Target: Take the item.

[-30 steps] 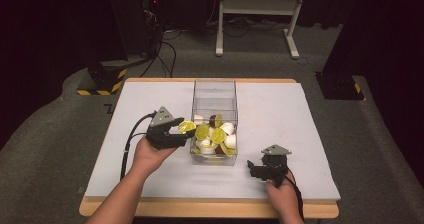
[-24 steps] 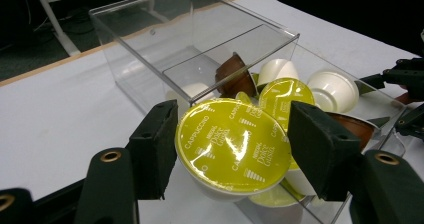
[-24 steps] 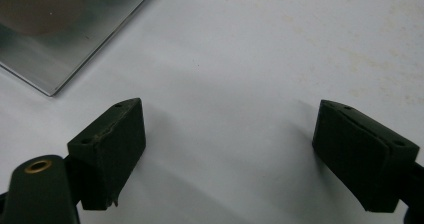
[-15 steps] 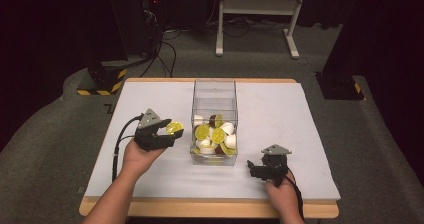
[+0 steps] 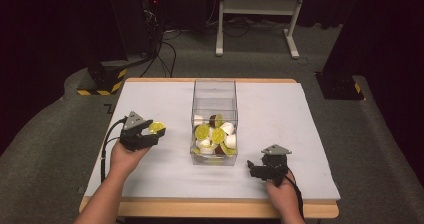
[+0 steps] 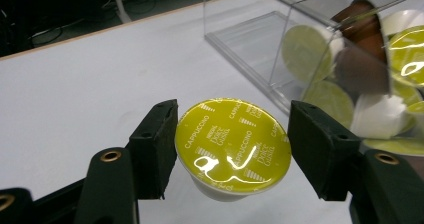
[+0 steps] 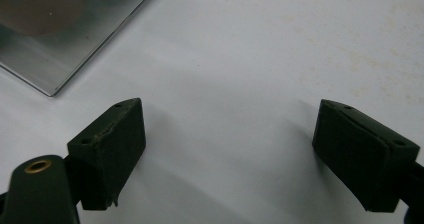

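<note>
Capsule lid [image 6: 233, 145] — "CAPPUCCINO", "Dolce Gusto"

White-topped table [image 5: 280, 114], clear capsule-filled box [image 5: 215, 91] apparently centred

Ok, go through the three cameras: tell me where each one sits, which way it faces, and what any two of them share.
High view: above the person's side, looking forward and down on the white table; forearms, both hands, left claw, right claw.
Left gripper view: rides the left claw, facing the clear box; jaws flank a yellow-lidded capsule.
Right gripper view: rides the right claw, facing down at bare table; jaws apart.
Shared: high and left gripper views both show the capsule and box.
</note>
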The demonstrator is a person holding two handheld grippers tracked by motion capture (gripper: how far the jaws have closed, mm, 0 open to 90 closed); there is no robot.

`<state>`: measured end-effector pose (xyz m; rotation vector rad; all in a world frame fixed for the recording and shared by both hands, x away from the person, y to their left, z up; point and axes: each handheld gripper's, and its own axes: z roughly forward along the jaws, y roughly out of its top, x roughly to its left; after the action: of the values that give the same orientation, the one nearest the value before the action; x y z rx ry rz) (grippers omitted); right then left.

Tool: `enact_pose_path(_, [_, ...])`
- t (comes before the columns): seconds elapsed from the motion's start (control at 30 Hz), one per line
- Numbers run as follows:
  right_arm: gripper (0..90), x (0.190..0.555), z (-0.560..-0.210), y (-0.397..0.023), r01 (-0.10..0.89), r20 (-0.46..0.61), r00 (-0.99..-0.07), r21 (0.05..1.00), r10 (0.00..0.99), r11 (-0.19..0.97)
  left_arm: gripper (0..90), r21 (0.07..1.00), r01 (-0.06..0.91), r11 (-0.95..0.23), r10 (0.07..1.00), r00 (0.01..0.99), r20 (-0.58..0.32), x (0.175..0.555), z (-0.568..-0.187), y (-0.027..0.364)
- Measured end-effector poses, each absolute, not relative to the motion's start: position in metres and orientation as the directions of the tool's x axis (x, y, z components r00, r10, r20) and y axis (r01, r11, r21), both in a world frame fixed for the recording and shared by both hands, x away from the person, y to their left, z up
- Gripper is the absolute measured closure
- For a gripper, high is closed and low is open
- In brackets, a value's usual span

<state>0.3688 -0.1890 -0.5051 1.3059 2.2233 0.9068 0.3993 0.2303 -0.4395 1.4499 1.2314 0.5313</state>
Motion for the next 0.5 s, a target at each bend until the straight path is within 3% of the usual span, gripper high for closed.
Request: enact_pose_path(0.5, [13.7, 0.369, -0.505, -0.189, 0.612, -0.021, -0.481, 0.708, 0.877, 0.353, 38.5, 0.891, 0.425, 0.161, 0.918, 0.267, -0.293, 0.416, -0.484, 0.243])
